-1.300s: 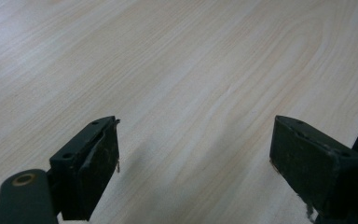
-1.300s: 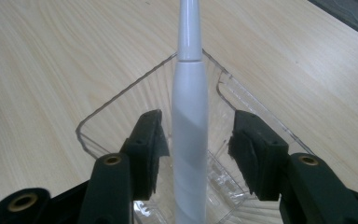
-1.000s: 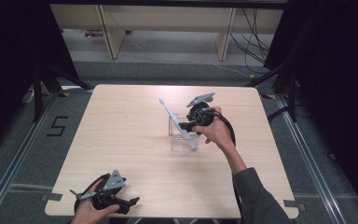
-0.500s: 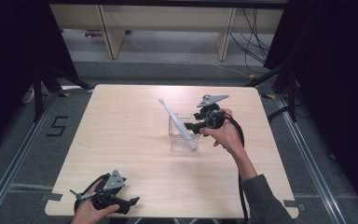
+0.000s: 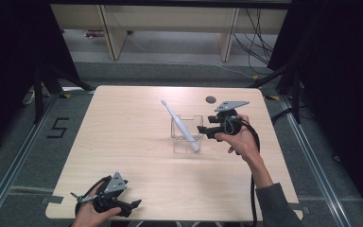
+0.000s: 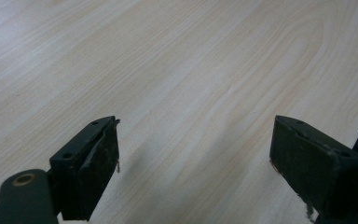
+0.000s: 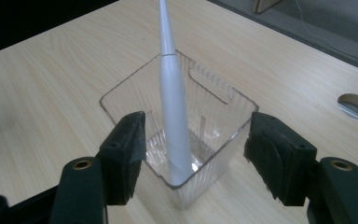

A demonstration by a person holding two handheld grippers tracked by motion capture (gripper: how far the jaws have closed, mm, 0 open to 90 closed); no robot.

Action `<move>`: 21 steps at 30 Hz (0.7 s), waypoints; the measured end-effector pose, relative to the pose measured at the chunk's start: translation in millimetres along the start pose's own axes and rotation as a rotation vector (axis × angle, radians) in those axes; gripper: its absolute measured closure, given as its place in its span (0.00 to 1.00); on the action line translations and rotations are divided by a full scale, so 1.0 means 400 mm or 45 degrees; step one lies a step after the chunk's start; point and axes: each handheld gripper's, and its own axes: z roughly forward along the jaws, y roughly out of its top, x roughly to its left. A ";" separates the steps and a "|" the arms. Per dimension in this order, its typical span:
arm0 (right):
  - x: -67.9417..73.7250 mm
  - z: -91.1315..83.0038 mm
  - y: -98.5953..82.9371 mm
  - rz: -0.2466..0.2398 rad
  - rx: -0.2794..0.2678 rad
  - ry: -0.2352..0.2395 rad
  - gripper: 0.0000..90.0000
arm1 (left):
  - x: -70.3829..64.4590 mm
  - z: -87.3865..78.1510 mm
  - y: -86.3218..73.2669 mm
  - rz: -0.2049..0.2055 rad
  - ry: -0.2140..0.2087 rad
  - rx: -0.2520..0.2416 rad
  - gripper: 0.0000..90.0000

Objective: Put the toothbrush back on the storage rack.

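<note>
Fingers of the left gripper [image 5: 133, 204] stand wide apart with nothing between them, low over the pale wooden surface [image 5: 123, 137] at its near left corner. Further right, near the middle, a clear ribbed plastic square cup [image 5: 187, 134] stands upright, and a white tapered toothbrush-like stick [image 5: 179, 125] leans inside it, its base on the cup's floor and its top tilted out past the rim. Just right of the cup, the right gripper [image 5: 201, 130] hovers, its fingers spread wide and holding nothing.

Toothbrush [image 7: 174, 112] head: cut off by top edge, right gripper view.
Container [image 5: 185, 138] walls: transparent, edges faint in high view.
</note>
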 end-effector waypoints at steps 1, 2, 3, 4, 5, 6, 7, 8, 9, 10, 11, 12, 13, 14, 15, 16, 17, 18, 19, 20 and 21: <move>0.000 0.000 0.000 0.000 0.000 0.000 0.41 | 0.000 0.000 0.000 0.000 0.000 0.000 0.17; 0.002 -0.002 -0.003 0.028 0.004 0.001 0.41 | 0.000 0.000 0.000 -0.001 0.000 0.000 0.17; -0.002 -0.005 -0.007 0.016 0.000 -0.007 0.40 | 0.000 0.000 -0.001 -0.002 0.000 -0.001 0.17; -0.001 -0.008 -0.009 0.024 0.002 -0.006 0.39 | 0.000 0.000 -0.001 -0.002 0.000 -0.001 0.17; -0.001 -0.008 -0.009 0.024 0.002 -0.006 0.39 | 0.001 -0.001 0.000 -0.001 0.000 -0.001 0.17; -0.001 -0.011 -0.012 0.032 -0.005 -0.001 0.39 | 0.000 -0.001 0.000 -0.003 -0.003 -0.004 0.17; -0.001 -0.011 -0.012 0.032 -0.005 -0.001 0.39 | 0.000 -0.001 0.000 -0.003 -0.003 -0.004 0.17; -0.002 -0.016 -0.016 0.020 -0.001 -0.007 0.38 | 0.001 -0.002 0.000 0.004 0.001 0.001 0.17; -0.002 -0.016 -0.016 0.020 -0.001 -0.007 0.38 | 0.001 -0.002 0.000 0.004 0.001 0.001 0.17; -0.005 -0.018 -0.022 0.000 -0.015 -0.015 0.37 | 0.001 -0.002 0.000 0.004 0.000 0.001 0.17; -0.005 -0.018 -0.022 0.000 -0.015 -0.015 0.37 | 0.001 -0.002 0.000 0.004 0.000 0.001 0.17; -0.002 -0.021 -0.025 0.027 -0.003 -0.006 0.36 | 0.001 -0.002 0.000 0.004 0.000 0.000 0.17; -0.003 -0.024 -0.027 0.029 0.000 -0.010 0.34 | 0.001 -0.002 0.000 0.005 0.001 0.000 0.17; -0.007 -0.026 -0.029 0.010 -0.005 -0.011 0.34 | 0.001 -0.002 0.000 0.005 0.001 0.000 0.17; -0.006 -0.029 -0.033 0.026 -0.008 -0.014 0.34 | 0.001 -0.002 0.000 0.005 0.001 0.000 0.17; -0.006 -0.035 -0.040 0.039 -0.013 -0.029 0.34 | 0.001 -0.002 -0.001 0.003 0.002 -0.001 0.17; -0.006 -0.035 -0.040 0.039 -0.013 -0.029 0.34 | 0.001 -0.002 -0.001 0.003 0.002 -0.001 0.17; -0.004 -0.043 -0.046 0.068 -0.002 -0.035 0.33 | 0.001 -0.002 0.000 0.002 0.001 -0.001 0.17; -0.004 -0.043 -0.046 0.068 -0.002 -0.035 0.33 | 0.001 -0.002 0.000 0.002 0.001 -0.001 0.17; -0.012 -0.043 -0.049 0.026 -0.019 -0.035 0.33 | 0.001 -0.002 0.000 0.004 0.001 0.000 0.17; -0.011 -0.045 -0.054 0.042 -0.024 -0.048 0.33 | 0.001 -0.002 0.000 0.003 0.001 0.000 0.17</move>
